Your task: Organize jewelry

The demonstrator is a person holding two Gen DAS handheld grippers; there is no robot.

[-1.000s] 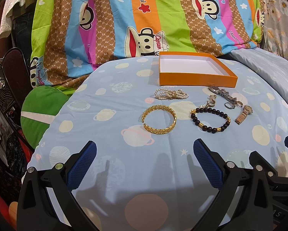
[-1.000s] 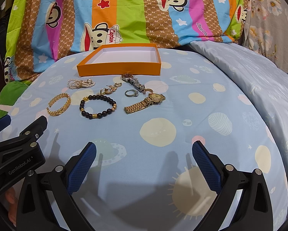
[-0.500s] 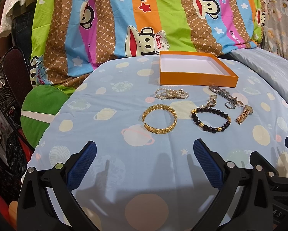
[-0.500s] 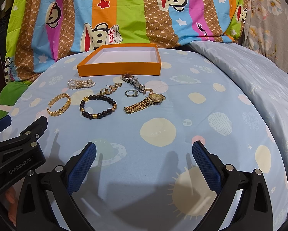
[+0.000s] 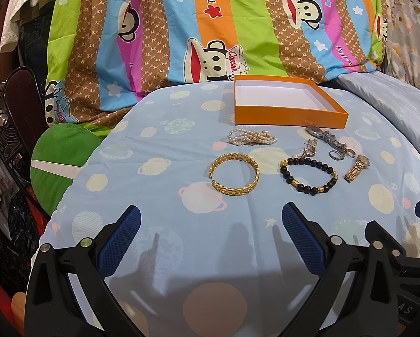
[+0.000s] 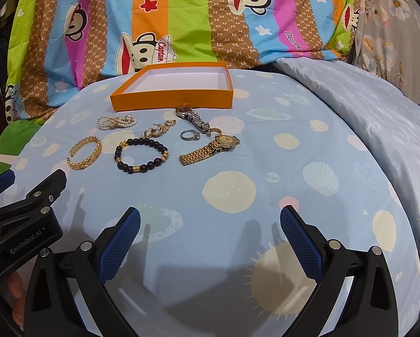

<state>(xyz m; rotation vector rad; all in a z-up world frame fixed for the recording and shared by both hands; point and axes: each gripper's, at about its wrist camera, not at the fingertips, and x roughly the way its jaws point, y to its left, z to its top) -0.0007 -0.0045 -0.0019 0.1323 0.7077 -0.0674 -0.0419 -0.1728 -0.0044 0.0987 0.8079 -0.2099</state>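
Note:
An empty orange box (image 5: 288,115) (image 6: 170,101) with a white inside sits at the back of the blue planet-print bedsheet. In front of it lie a pearl bracelet (image 5: 252,137) (image 6: 116,121), a gold cuff bangle (image 5: 234,173) (image 6: 85,153), a black bead bracelet (image 5: 308,174) (image 6: 141,154), gold earrings (image 6: 159,131), a silver watch (image 6: 193,118), a ring (image 6: 189,135) and a gold watch (image 6: 210,148) (image 5: 356,168). My left gripper (image 5: 210,216) is open and empty, short of the bangle. My right gripper (image 6: 210,216) is open and empty, short of the gold watch.
A striped monkey-print quilt (image 5: 210,28) rises behind the box. A green cushion (image 5: 58,157), a fan (image 5: 2,123) and a dark chair stand off the bed's left edge. A pale blue duvet (image 6: 364,106) lies to the right.

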